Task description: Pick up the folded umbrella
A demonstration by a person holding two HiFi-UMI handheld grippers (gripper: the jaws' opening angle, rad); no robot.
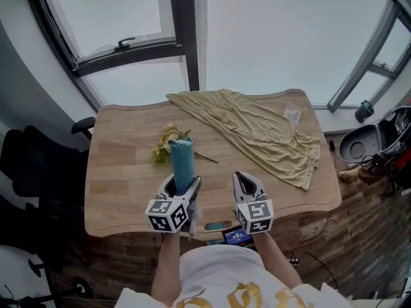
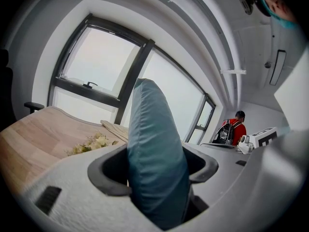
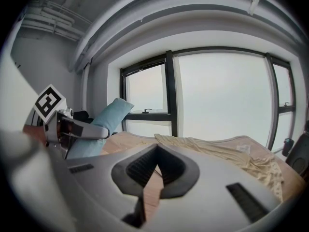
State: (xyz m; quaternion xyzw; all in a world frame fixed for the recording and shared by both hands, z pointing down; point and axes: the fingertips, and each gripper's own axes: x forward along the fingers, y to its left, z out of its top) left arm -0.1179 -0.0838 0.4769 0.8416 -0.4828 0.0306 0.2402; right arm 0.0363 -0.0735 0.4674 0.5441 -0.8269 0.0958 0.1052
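Nearest my head camera sit the two marker cubes (image 1: 168, 214). Just past the left one, the left gripper (image 1: 183, 183) pinches the folded umbrella (image 1: 182, 162), a teal bundle that juts out beyond the jaws over the near part of the wooden table (image 1: 122, 172). From the left gripper view I see both jaws pressed into its fabric. The right gripper view adds its lean: it tilts upward against the window (image 3: 222, 95). My right gripper (image 1: 247, 183), beside the left, has its jaws drawn together at the tips, gripping nothing. Just beyond the umbrella lies a bunch of pale flowers (image 1: 168, 140), then a yellow cloth (image 1: 257, 130) across the far right. Only the left gripper view catches a person in red (image 2: 235, 127) across the room.
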